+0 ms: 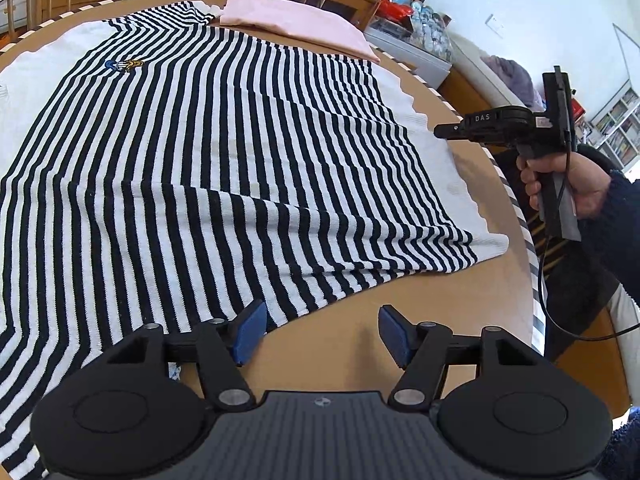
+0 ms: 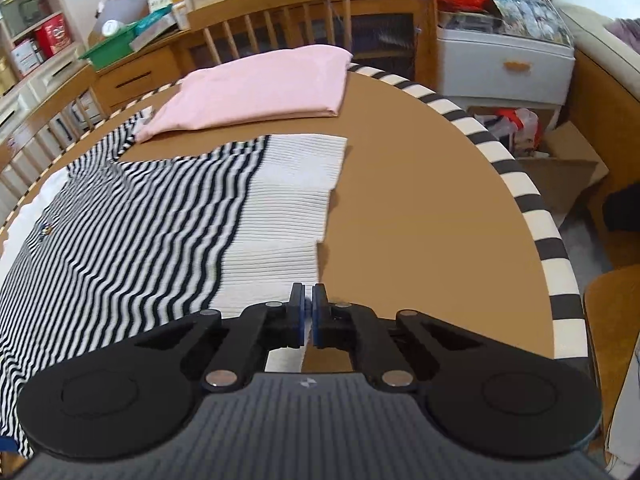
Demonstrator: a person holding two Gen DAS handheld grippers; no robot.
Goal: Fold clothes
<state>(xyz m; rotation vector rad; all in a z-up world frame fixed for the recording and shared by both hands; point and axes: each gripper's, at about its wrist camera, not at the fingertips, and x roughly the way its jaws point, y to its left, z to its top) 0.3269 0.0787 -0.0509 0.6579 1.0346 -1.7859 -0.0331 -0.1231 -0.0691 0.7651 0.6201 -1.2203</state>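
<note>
A black-and-white striped sweater (image 1: 200, 140) (image 2: 120, 220) lies flat on the round table (image 1: 400, 292), its white ribbed hem (image 2: 288, 200) towards the right. My left gripper (image 1: 322, 332) is open low over the sweater's near edge. One blue pad (image 1: 250, 332) is above the striped cloth and the other above bare table; nothing is gripped. My right gripper (image 2: 307, 300) (image 1: 438, 132) is shut, its tips pinching the outer edge of the white hem. A hand (image 1: 560, 184) holds its handle.
A folded pink garment (image 1: 296, 20) (image 2: 256, 88) lies at the table's far side. The table (image 2: 420, 200) has a black-and-white striped rim. Wooden chairs, a cluttered sideboard and a white drawer unit (image 2: 508, 68) stand beyond it.
</note>
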